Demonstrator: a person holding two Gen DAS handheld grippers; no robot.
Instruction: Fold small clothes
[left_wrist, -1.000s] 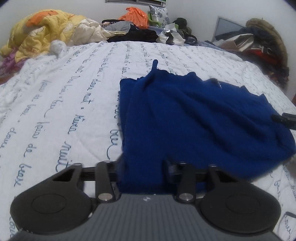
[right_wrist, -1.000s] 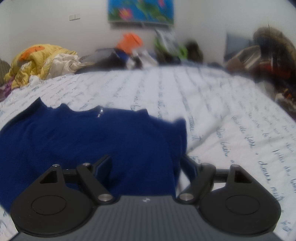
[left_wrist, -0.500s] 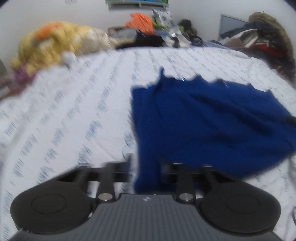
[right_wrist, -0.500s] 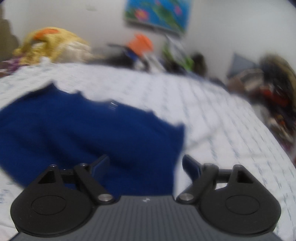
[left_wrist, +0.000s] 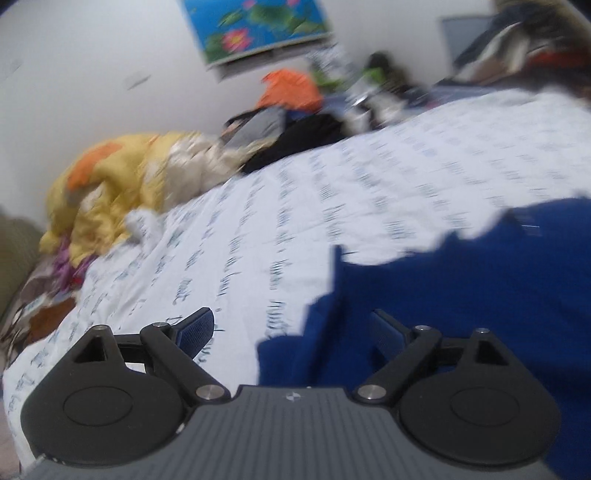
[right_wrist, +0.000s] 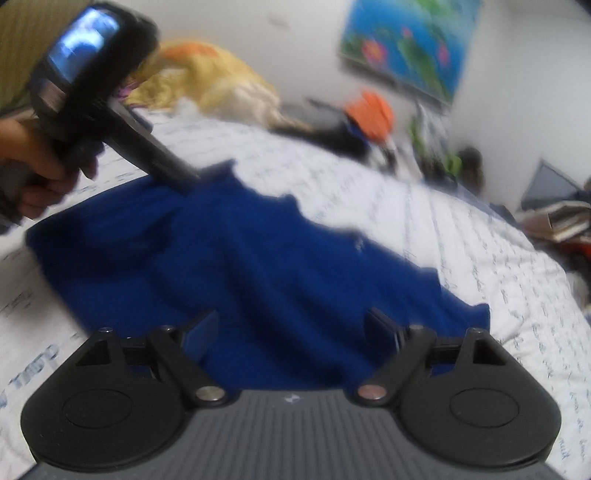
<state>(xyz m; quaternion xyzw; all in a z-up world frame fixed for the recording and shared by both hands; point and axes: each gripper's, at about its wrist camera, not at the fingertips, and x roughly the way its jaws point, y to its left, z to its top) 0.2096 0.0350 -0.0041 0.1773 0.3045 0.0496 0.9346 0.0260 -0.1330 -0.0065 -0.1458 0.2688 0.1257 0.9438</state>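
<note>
While both views are blurred, the main things read clearly.
Blue knit garment (right_wrist: 280, 266): spread on the bed (left_wrist: 388, 192), on its white sheet printed with script.
Left gripper (left_wrist: 291, 332): jaws wide apart and holding nothing; the garment's edge lies between them, at 3 o'clock in that view.
Right gripper (right_wrist: 291, 326): jaws spread over the cloth, not pinching it.
Hand (right_wrist: 33, 166): at 10 o'clock in the right view (gripping the left tool's handle).
Yellow bedding (left_wrist: 110, 188): heaped at 10 o'clock.
</note>
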